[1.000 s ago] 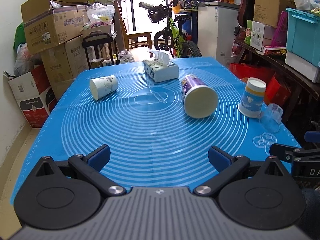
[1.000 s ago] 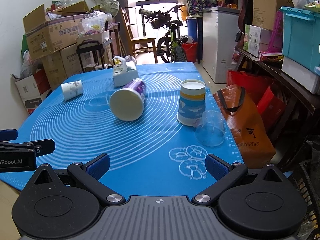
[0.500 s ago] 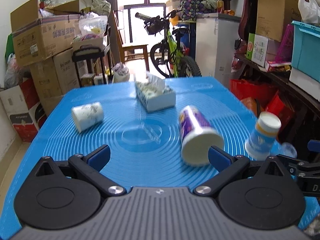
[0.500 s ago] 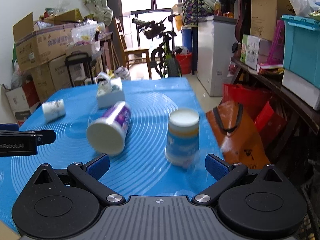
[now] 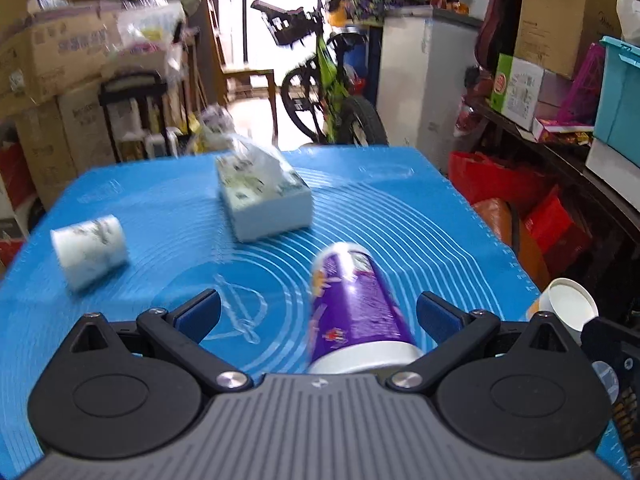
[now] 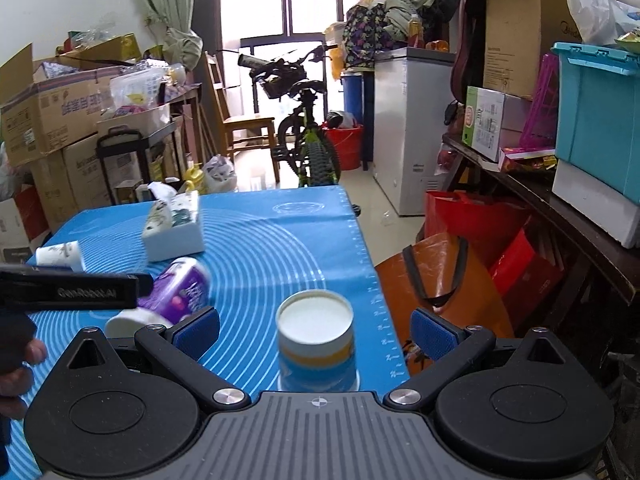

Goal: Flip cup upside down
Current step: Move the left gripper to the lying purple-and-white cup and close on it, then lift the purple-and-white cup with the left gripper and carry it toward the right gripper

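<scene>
A purple paper cup (image 5: 356, 312) lies on its side on the blue mat (image 5: 160, 216), between the open fingers of my left gripper (image 5: 318, 312); it also shows in the right wrist view (image 6: 176, 292). A blue, yellow and white cup (image 6: 316, 344) stands bottom up between the open fingers of my right gripper (image 6: 316, 328); in the left wrist view (image 5: 566, 310) it sits at the far right. A white patterned cup (image 5: 90, 250) lies on its side at the left. Neither gripper touches a cup.
A tissue box (image 5: 262, 196) sits at the mat's far middle. The left gripper's body (image 6: 72, 290) crosses the right wrist view at left. The mat's right edge (image 6: 380, 312) drops to orange and red bags (image 6: 460, 264). Boxes and a bicycle (image 6: 308, 136) stand behind.
Both grippers have moved forward and lower. The purple cup now lies between the left fingers and the blue and yellow cup between the right fingers. Both stay open.
</scene>
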